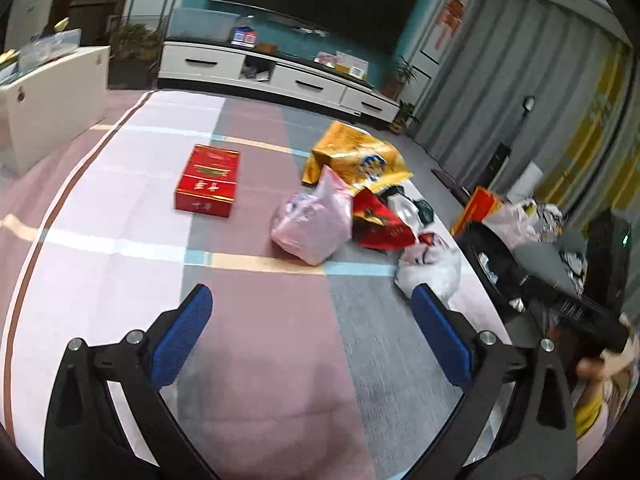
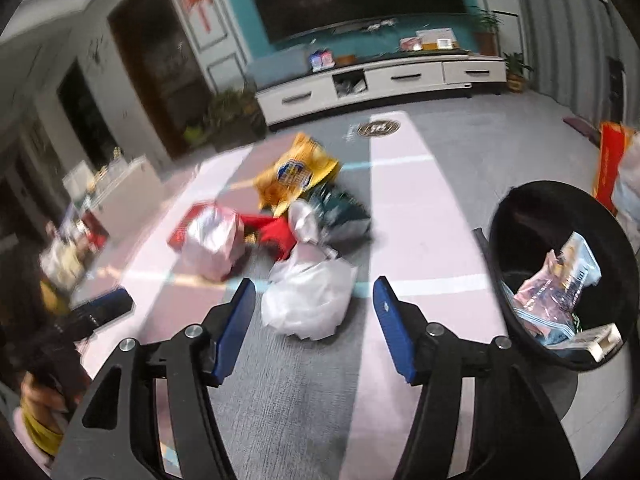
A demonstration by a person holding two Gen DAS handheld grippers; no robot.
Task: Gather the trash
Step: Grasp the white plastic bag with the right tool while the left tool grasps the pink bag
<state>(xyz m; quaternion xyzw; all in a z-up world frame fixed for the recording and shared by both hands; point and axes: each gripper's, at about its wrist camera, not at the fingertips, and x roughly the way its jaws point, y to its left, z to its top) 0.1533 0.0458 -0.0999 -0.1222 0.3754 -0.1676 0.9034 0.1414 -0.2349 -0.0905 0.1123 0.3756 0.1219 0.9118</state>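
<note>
White crumpled plastic bag (image 2: 310,300) lies on the carpet just ahead of the right gripper (image 2: 314,332), roughly centred between its spread, empty fingers; likely lined up as the next pick. Black bin (image 2: 520,216) sits to that gripper's right, close by, already holding wrappers, so carries stay short. Left gripper (image 1: 312,336) is also released and holding nothing, over bare carpet. Ahead of it: pink bag (image 1: 316,220), and a red box (image 1: 208,186) ahead-left. Yellow bag (image 1: 356,156) lies farther off. Remaining trash is heaped together, near the bin.
</note>
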